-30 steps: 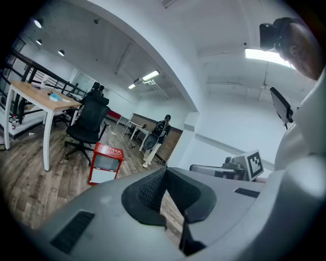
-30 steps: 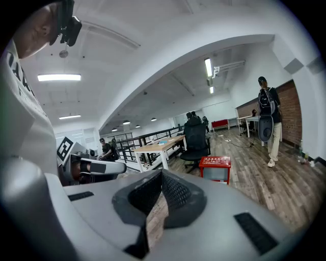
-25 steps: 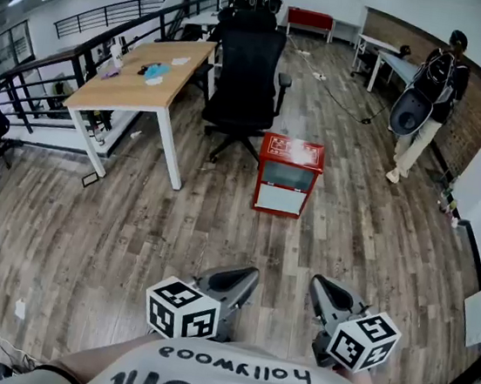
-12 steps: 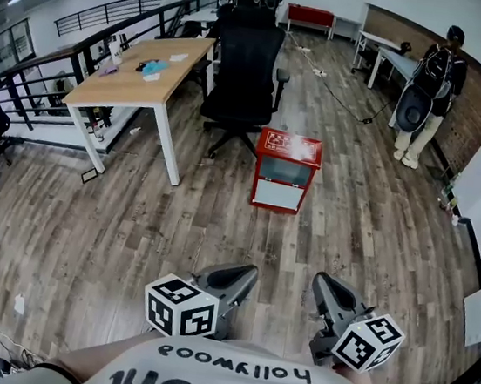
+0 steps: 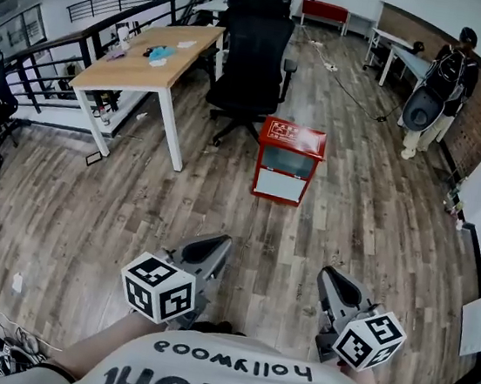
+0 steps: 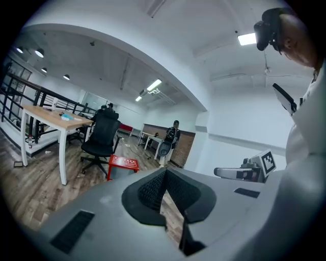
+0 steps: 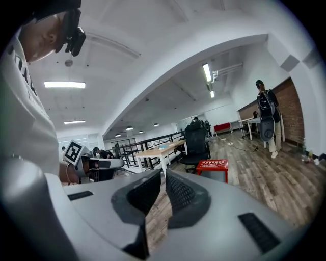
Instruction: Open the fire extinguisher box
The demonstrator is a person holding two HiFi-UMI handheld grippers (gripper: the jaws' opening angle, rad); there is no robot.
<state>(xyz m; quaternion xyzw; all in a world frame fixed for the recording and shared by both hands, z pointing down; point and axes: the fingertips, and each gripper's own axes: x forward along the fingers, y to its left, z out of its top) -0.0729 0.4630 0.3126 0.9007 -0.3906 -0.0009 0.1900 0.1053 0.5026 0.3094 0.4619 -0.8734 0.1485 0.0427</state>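
Note:
The fire extinguisher box [image 5: 287, 162] is a red cabinet with a glass front, standing shut on the wooden floor well ahead of me. It shows small in the left gripper view [image 6: 122, 164] and in the right gripper view [image 7: 213, 165]. My left gripper [image 5: 216, 243] and right gripper [image 5: 328, 277] are held low near my chest, pointing toward the box and far short of it. Both are shut with nothing between the jaws, as seen up close on the left gripper [image 6: 164, 172] and the right gripper [image 7: 163, 173].
A black office chair [image 5: 253, 65] stands just behind the box, beside a wooden table [image 5: 147, 69] to its left. A person with a backpack [image 5: 444, 82] stands at the far right. A black railing [image 5: 28, 71] runs along the left. Shoes [image 5: 12, 354] lie near my left foot.
In the head view the left gripper now shows further left and turned, so the two grippers stand wider apart. The box sits slightly higher in the picture. Both jaws stay shut.

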